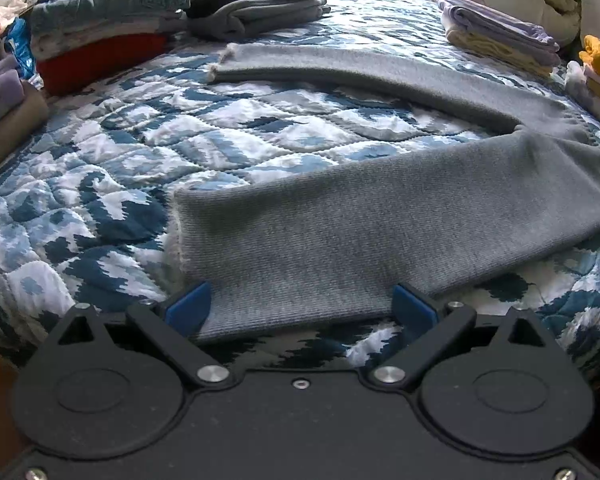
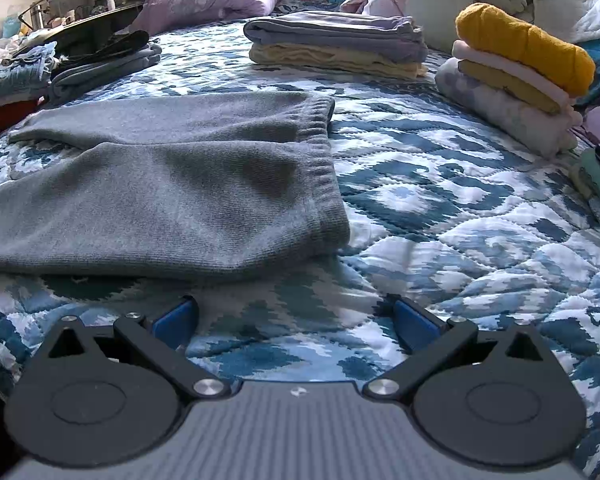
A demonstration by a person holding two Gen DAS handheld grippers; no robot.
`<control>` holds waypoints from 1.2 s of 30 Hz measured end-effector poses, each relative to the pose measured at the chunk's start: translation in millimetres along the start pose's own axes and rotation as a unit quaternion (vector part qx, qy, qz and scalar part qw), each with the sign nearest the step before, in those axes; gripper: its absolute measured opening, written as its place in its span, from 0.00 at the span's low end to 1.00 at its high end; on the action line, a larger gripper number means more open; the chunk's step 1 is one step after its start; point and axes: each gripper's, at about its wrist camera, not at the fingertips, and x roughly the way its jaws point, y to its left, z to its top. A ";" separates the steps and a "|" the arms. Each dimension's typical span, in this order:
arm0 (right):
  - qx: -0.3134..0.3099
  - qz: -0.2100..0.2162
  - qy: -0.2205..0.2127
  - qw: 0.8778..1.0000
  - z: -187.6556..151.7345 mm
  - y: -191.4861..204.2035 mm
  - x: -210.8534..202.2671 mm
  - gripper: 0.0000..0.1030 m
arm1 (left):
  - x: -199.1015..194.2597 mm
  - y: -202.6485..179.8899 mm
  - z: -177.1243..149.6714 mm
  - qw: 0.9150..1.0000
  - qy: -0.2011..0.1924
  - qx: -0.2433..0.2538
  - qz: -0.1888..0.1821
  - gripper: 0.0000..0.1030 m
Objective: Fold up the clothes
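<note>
The left tool (image 1: 302, 306) stands wide at the bottom of the frame, its blue fingers (image 1: 190, 306) flanking the near leg end of the grey trousers (image 1: 340, 216). The right tool (image 2: 296, 322) is also wide, empty, just short of the trousers' waistband (image 2: 324, 176) at centre frame. The trousers lie flat on the blue quilted bed (image 2: 460, 216), with folded stacks (image 2: 336, 46) towards the top.

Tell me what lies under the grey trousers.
The grey trousers lie flat on the blue-and-white quilt, which shows all round them. Whatever is beneath the cloth itself is covered.
</note>
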 end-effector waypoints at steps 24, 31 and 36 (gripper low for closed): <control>-0.548 -0.008 -0.096 0.831 15.8 27.2 -49.8 0.73 | -45.7 10.8 -37.1 0.944 -0.113 0.299 0.089 0.72; -0.608 -0.019 -0.085 0.789 -10.6 35.2 -16.3 0.56 | -22.3 8.6 -49.9 0.916 -0.093 0.382 0.077 0.54; -0.602 -0.017 -0.096 0.792 -11.8 28.0 -17.5 0.54 | -22.6 8.7 -52.0 0.898 -0.104 0.422 0.068 0.54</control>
